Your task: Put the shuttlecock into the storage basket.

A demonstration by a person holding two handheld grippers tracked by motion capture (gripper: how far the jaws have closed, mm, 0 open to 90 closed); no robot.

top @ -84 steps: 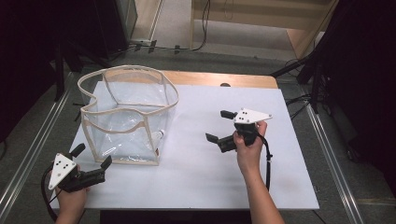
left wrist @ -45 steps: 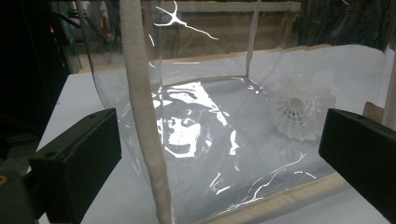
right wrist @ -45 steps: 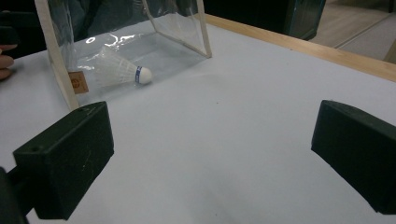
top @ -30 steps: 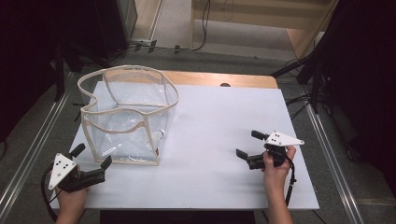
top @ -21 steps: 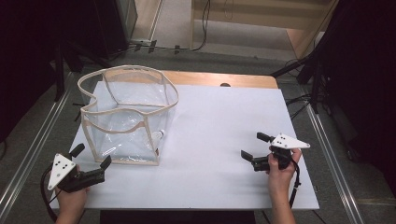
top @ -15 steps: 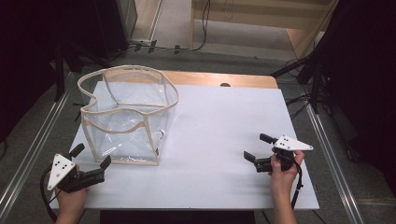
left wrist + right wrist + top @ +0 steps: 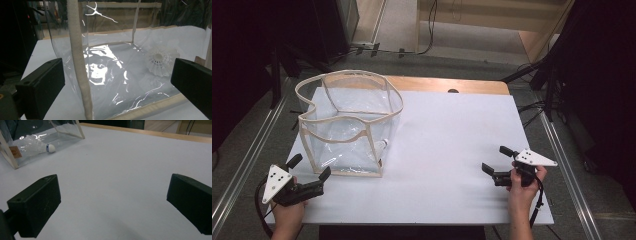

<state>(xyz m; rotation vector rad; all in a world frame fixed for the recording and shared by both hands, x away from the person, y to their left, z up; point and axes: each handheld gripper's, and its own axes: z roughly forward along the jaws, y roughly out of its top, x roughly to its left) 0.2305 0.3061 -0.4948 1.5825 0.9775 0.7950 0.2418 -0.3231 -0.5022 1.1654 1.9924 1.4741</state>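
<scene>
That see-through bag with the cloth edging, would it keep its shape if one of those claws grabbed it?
Probably not. The clear bag has thin, wrinkled film walls and a wavy, sagging rim, so it looks floppy. It likely weighs little and would slide on the smooth white table. The shuttlecock inside might roll about.

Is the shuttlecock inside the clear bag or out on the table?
Inside: the shuttlecock lies on its side behind the clear bag wall.

Right tool (image 7: 497, 166) has moved from mid-worktop (image 7: 452, 130) back twd the near right corner, now close to the right edge w/ the hand low by the near edge. Jaws wide apart as before, nothing btwn them.
</scene>
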